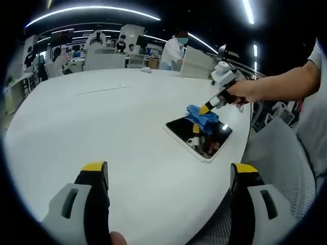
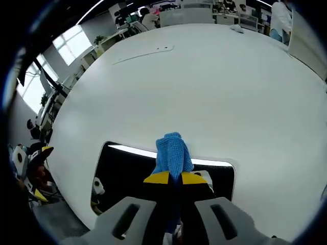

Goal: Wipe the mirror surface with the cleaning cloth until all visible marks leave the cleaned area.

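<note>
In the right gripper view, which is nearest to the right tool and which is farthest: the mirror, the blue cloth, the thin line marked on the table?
1. Blue cloth: clamped in the right tool, at its tips.
2. Mirror: lying on the white table just under the cloth.
3. Thin line: far across the table, upper left in the view.

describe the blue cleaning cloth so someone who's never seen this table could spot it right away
Start at the big white table, then find the dark rectangular mirror lying flat near its edge. The blue cleaning cloth is bunched on the mirror, pinched in the yellow-tipped right tongs. It is the one bright blue, knitted-looking thing there.
</note>
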The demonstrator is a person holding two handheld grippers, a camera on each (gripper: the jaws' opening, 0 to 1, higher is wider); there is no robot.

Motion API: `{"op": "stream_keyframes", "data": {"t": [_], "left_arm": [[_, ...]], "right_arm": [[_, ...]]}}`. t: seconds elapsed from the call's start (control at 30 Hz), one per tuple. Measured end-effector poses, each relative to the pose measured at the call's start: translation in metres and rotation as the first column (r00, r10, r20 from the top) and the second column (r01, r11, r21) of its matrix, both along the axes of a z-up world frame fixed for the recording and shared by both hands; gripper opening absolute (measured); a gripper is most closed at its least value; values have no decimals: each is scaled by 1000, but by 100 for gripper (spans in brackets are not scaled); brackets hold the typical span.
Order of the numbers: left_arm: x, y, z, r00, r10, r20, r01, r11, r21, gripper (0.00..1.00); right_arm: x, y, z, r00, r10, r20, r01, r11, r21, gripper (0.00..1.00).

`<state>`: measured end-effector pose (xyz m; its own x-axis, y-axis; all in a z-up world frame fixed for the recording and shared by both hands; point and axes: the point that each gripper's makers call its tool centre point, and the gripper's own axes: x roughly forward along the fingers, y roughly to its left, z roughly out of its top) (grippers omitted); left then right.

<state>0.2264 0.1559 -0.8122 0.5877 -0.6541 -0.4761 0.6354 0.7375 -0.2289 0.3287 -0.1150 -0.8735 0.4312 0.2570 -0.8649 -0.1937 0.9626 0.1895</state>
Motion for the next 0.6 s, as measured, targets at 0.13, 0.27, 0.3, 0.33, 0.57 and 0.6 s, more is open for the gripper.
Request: {"op": "stream_keyframes", "data": {"t": [0.13,0.27,0.3,0.33,0.57,0.6], "left_arm": [[1,0,3,1000,6,6,-6,1000,-3,99],[-1,-2,7,1000,12,8,-12,1000,-4,99],[-1,-3,9,1000,13,8,-13,1000,-6,99],[-1,-3,10,1000,15,9,-15,1000,-7,99],[-4,-2,4,1000,4,-15,-5,1000,-11,99],[-5,-2,2,1000,0,-13,0,1000,-9,99]], "right_arm": [[0,-3,0,1000,-8,-5,8,1000,5,0],[1,-2,-1,1000,-9,3,9,1000,4,1],[1,-1,-1,1000,-10,6,10,1000,8,1],[0,-2,-1,1000,-16,9,16,1000,20,1],[0,-2,-2,999,-35,30,35,999,31,0],[-3,-2,-2,998,-55,17,54,998,43,0]]}}
